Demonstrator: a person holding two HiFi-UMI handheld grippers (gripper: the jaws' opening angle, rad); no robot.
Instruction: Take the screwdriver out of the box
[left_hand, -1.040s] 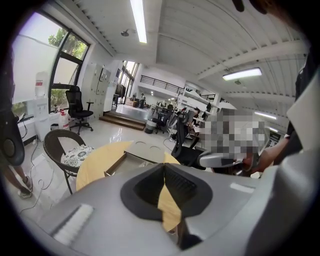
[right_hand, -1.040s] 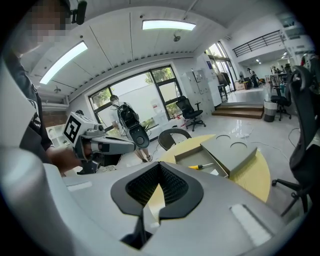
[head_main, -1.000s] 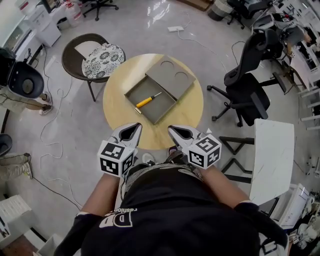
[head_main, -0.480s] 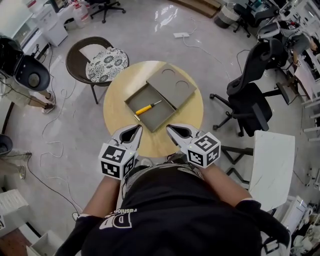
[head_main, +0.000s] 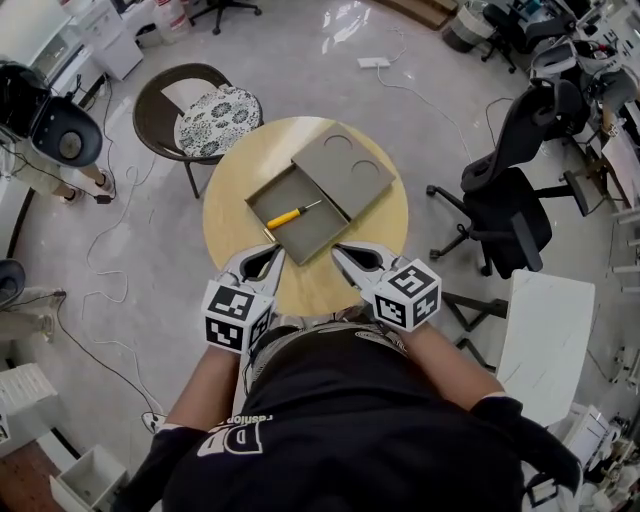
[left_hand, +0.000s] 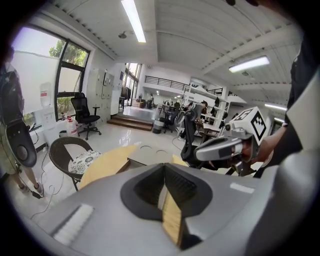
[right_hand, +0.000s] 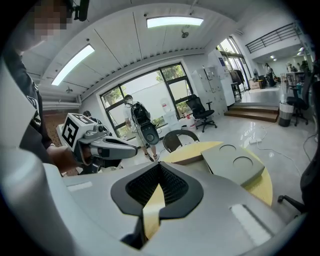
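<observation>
A yellow-handled screwdriver (head_main: 291, 213) lies inside an open grey box (head_main: 315, 232) on a round wooden table (head_main: 310, 285). The box's grey lid (head_main: 342, 172), with two round recesses, leans on the box's far right side. My left gripper (head_main: 272, 250) and right gripper (head_main: 337, 250) hover side by side over the table's near part, just short of the box. Both are shut with nothing held. In the left gripper view the jaws (left_hand: 163, 167) meet, with the right gripper (left_hand: 200, 152) beside them. The right gripper view shows its jaws (right_hand: 159, 167) closed and the lid (right_hand: 232, 165) ahead.
A brown chair with a patterned cushion (head_main: 210, 118) stands at the table's far left. A black office chair (head_main: 510, 190) is to the right, and a white table (head_main: 545, 335) sits nearer on the right. Cables trail over the shiny floor.
The head view has shifted a little, so the table and box sit slightly closer to the grippers. Both grippers stay shut and side by side.
</observation>
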